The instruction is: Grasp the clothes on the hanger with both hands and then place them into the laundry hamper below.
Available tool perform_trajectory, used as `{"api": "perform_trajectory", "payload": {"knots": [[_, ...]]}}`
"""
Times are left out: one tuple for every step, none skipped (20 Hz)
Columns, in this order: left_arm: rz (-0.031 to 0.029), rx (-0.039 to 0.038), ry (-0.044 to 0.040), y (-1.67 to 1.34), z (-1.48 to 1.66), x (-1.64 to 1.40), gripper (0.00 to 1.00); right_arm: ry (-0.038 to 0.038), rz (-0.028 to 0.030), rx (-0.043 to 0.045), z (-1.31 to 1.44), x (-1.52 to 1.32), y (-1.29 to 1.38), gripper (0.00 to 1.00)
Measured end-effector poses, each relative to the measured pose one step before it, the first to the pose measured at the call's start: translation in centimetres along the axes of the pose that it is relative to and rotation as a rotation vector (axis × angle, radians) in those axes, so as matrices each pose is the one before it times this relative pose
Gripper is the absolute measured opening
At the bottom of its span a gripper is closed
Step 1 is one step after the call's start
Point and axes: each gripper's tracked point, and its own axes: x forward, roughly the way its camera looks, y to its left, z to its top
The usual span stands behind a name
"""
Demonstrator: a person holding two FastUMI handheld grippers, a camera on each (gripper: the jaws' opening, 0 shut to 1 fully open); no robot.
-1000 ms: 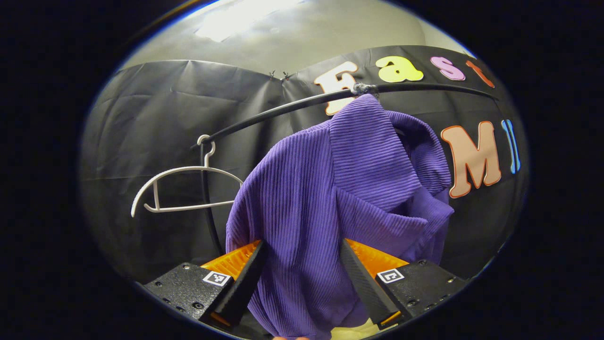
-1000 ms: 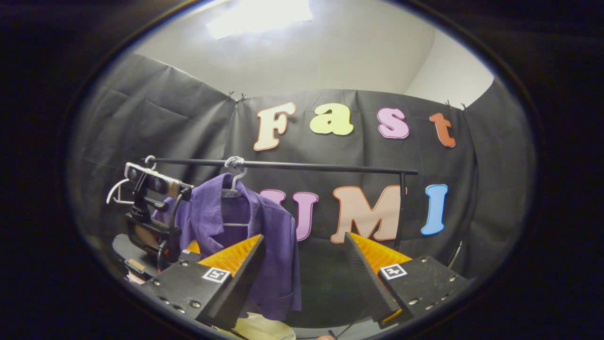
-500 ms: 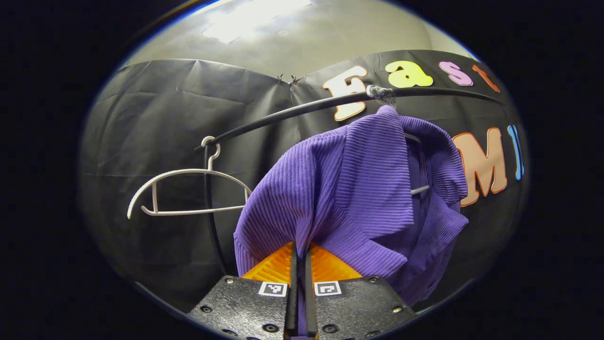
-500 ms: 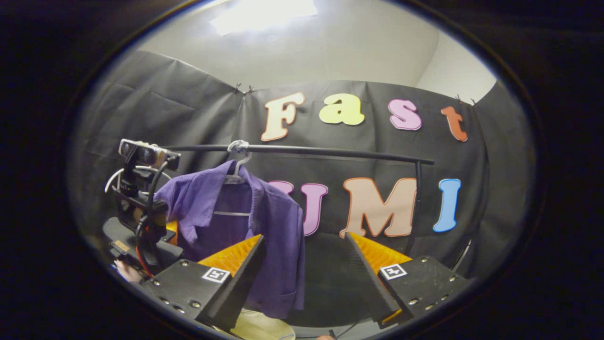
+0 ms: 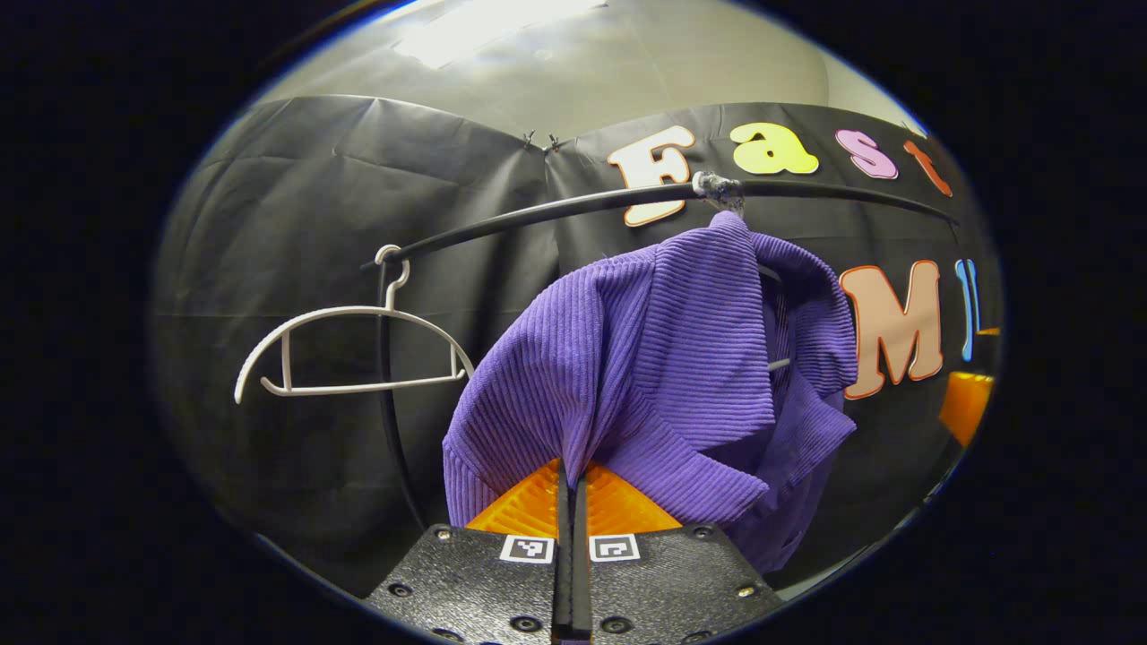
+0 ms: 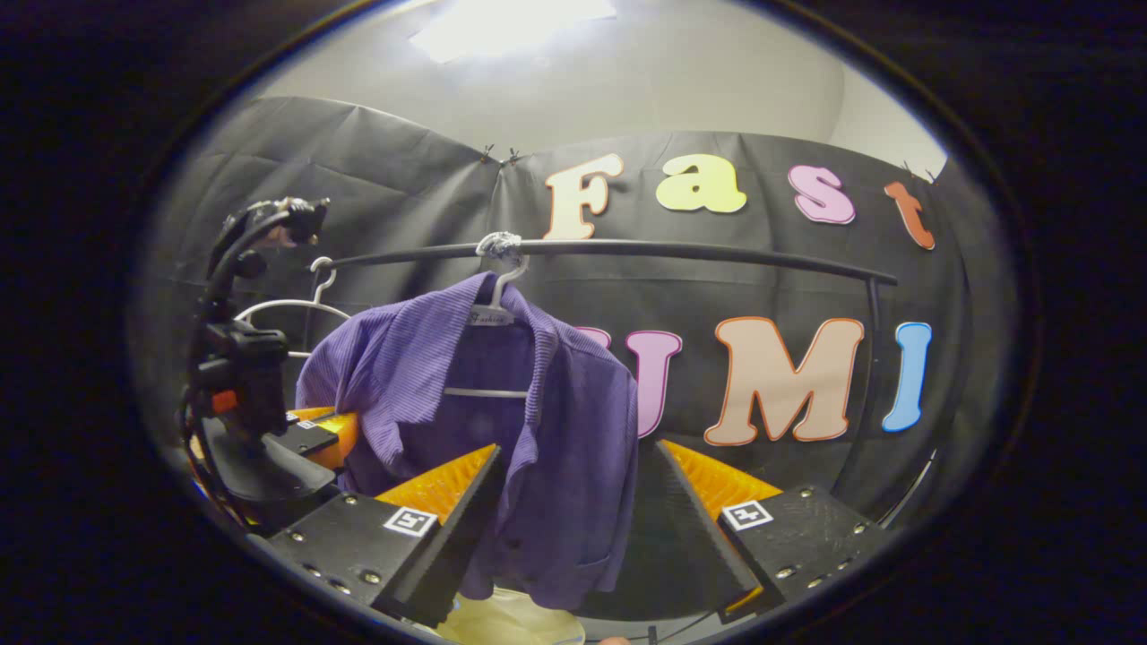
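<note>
Now my left gripper pinches the ribbed purple shirt on its hanger, right gripper spread just beside its hem.

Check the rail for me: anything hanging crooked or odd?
The purple shirt hangs lopsided: its left side bunches toward the left hand-held gripper, shut on the cloth. A bare white hanger hangs beside it.

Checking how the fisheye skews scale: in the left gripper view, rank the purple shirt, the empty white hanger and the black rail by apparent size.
1. Purple shirt, though it is nearest the camera, so enlarged.
2. Black rail: longest, but thin.
3. Empty white hanger.
</note>
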Motion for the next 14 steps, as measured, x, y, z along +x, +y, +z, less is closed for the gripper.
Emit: {"api": "perform_trajectory", "payload": {"knots": [[-0.00944, 0.00028, -0.0019, -0.027, 0.164, -0.153, 0.01, 0.00602, 0.00887, 0.00565, -0.244, 0.497, 0.12, 1.0], [-0.01056, 0.00444, 0.00228, -0.127, 0.1, -0.193, 0.01, 0.00648, 0.01022, 0.00652, -0.426, 0.543, 0.353, 1.0], [-0.00735, 0.00562, 0.00055, -0.013, 0.036, -0.387, 0.0, 0.00543, 0.00705, 0.00512, -0.221, 0.491, 0.067, 1.0], [-0.00613, 0.00394, -0.00143, -0.002, 0.19, -0.224, 0.0, 0.00656, 0.0069, 0.0043, -0.264, 0.473, 0.141, 1.0], [-0.00715, 0.00154, 0.00064, -0.015, 0.083, -0.17, 0.0, 0.00566, 0.00791, 0.00465, -0.262, 0.617, 0.268, 0.96], [-0.00611, -0.00227, -0.00042, 0.012, 0.204, -0.216, 0.0, 0.00423, 0.0099, 0.00496, -0.207, 0.577, 0.299, 1.0], [-0.00626, -0.00578, 0.00079, 0.088, 0.121, -0.243, 0.0, 0.00544, 0.01103, 0.00458, -0.365, 0.599, 0.42, 1.0], [-0.00526, -0.00747, -0.00009, -0.007, 0.213, -0.237, 0.0, 0.00982, 0.00889, 0.0044, -0.412, 0.58, 0.37, 1.0], [-0.00242, -0.00642, 0.00152, 0.033, 0.085, -0.241, 0.0, 0.00923, 0.00747, 0.00665, -0.386, 0.699, 0.341, 0.96], [-0.00264, -0.00329, 0.00052, 0.117, 0.155, -0.124, 0.0, 0.00863, 0.00614, 0.00756, -0.467, 0.686, 0.415, 0.96], [-0.00311, -0.00182, -0.0011, 0.089, 0.161, -0.105, 0.01, 0.00617, 0.00333, 0.00874, -0.386, 0.551, 0.326, 0.96], [-0.00438, 0.00017, 0.00095, -0.052, 0.136, -0.178, 0.0, 0.00685, 0.00213, 0.00969, -0.342, 0.625, 0.279, 1.0], [-0.0055, 0.00044, -0.0012, -0.01, 0.159, -0.261, 0.0, 0.00655, 0.0021, 0.00908, -0.349, 0.607, 0.306, 0.96], [-0.00327, 0.00169, -0.00283, 0.04, 0.195, -0.161, 0.0, 0.00699, 0.00012, 0.00841, -0.424, 0.595, 0.172, 1.0]]}}
